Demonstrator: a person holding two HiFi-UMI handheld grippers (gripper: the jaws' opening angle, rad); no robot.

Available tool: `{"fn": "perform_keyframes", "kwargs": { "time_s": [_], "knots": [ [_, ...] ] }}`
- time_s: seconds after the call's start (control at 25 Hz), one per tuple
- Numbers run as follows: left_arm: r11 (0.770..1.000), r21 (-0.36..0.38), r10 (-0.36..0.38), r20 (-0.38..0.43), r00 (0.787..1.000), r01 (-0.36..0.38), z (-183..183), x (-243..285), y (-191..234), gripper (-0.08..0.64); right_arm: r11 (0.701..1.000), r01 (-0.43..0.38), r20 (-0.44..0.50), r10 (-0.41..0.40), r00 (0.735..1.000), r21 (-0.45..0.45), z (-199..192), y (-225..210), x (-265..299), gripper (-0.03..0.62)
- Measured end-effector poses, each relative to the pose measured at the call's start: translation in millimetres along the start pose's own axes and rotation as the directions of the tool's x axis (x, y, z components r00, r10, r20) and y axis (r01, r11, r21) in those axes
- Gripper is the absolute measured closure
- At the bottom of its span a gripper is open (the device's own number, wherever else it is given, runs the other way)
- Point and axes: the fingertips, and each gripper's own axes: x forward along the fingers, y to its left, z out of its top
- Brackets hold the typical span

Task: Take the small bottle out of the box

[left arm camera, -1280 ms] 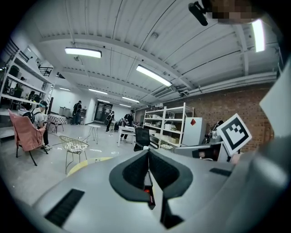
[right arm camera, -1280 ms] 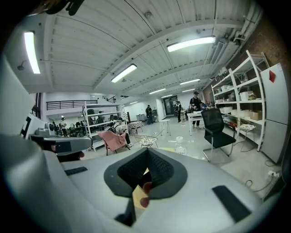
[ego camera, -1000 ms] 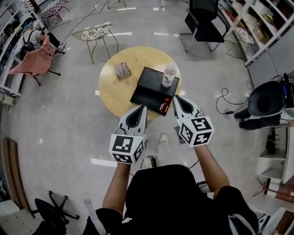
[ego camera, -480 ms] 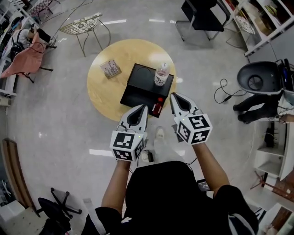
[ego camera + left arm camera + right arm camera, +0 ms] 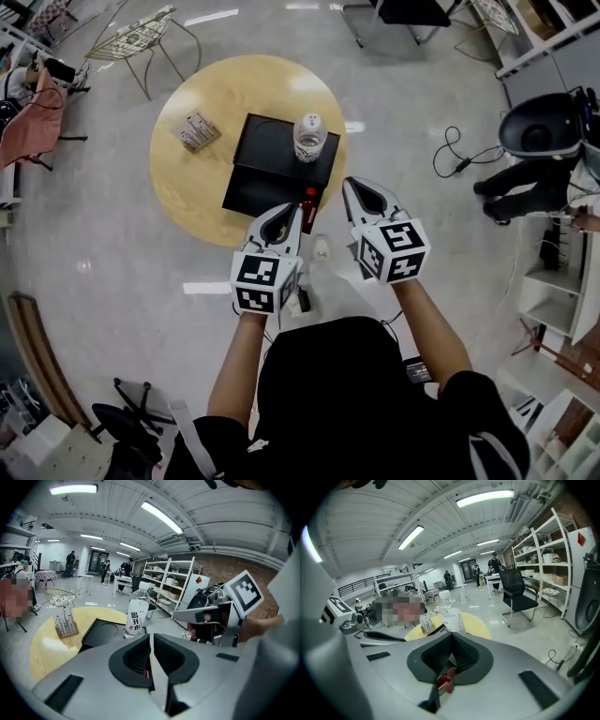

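**Both grippers closing in on the box, nothing grabbed yet**

Starting at the left: the round yellow table (image 5: 183,187) now sits much nearer the person than a second ago. The little card pack (image 5: 195,131) lies on it untouched. The black box (image 5: 267,150) has not shifted on the tabletop either.

Now the left gripper (image 5: 293,214): it has dropped and pushed forward, and its tip now overlaps the box's near edge. Its jaws are pressed together with nothing between them.

Just to the right of that tip is the small bottle (image 5: 307,199), the red one. It is still in the box at the near right corner, exactly where it was. Behind it, the tall water bottle (image 5: 309,136) stands upright on the far right part of the box.

Furthest right, the right gripper (image 5: 348,185) has come down and in as well. It hangs just off the box's near right corner. Its jaws meet at the tips, and the red bottle shows through the hollow behind them, not held.

So the approach looks nearly done, I'd say. One gripper must spread its jaws before any pick can start.
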Motion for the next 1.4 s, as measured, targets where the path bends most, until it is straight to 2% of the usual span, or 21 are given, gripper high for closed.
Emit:
{"fn": "perform_keyframes", "kwargs": {
  "time_s": [0.28,0.44,0.56,0.68,1.0,1.28,1.4],
  "knots": [
    [1.0,-0.018,-0.017,-0.12,0.993,0.015,-34.0,32.7,11.5,0.541,0.999,0.014,-0.04,-0.012,0.999,0.046,-20.4,-18.4,15.6,0.591],
    [0.998,-0.046,-0.056,-0.176,0.983,0.049,-49.4,48.1,14.9,0.478,0.998,0.014,-0.065,-0.01,0.998,0.059,-32.5,-23.4,25.3,0.591],
    [0.999,0.003,-0.042,-0.243,0.969,0.044,-64.6,63.1,21.5,0.44,0.997,0.012,-0.077,-0.007,0.997,0.07,-38.5,-25.8,33.0,0.591],
    [0.998,0.044,-0.034,-0.307,0.951,0.05,-81.3,77.7,24.4,0.414,0.996,0.011,-0.089,-0.003,0.996,0.084,-44.2,-27.5,37.4,0.591],
    [0.997,0.012,-0.065,-0.435,0.898,0.078,-120.1,102.4,35.3,0.371,0.994,0.024,-0.121,-0.011,0.993,0.106,-58.9,-40.2,41.4,0.591],
    [0.997,-0.005,-0.067,-0.557,0.828,0.077,-146.0,115.1,40.7,0.351,0.992,0.036,-0.141,-0.018,0.99,0.123,-67.4,-49.8,42.0,0.591],
    [0.997,-0.018,-0.076,-0.575,0.814,0.08,-151.0,120.1,40.6,0.345,0.991,0.039,-0.15,-0.02,0.989,0.128,-71.0,-52.8,42.6,0.591]
  ]
}}
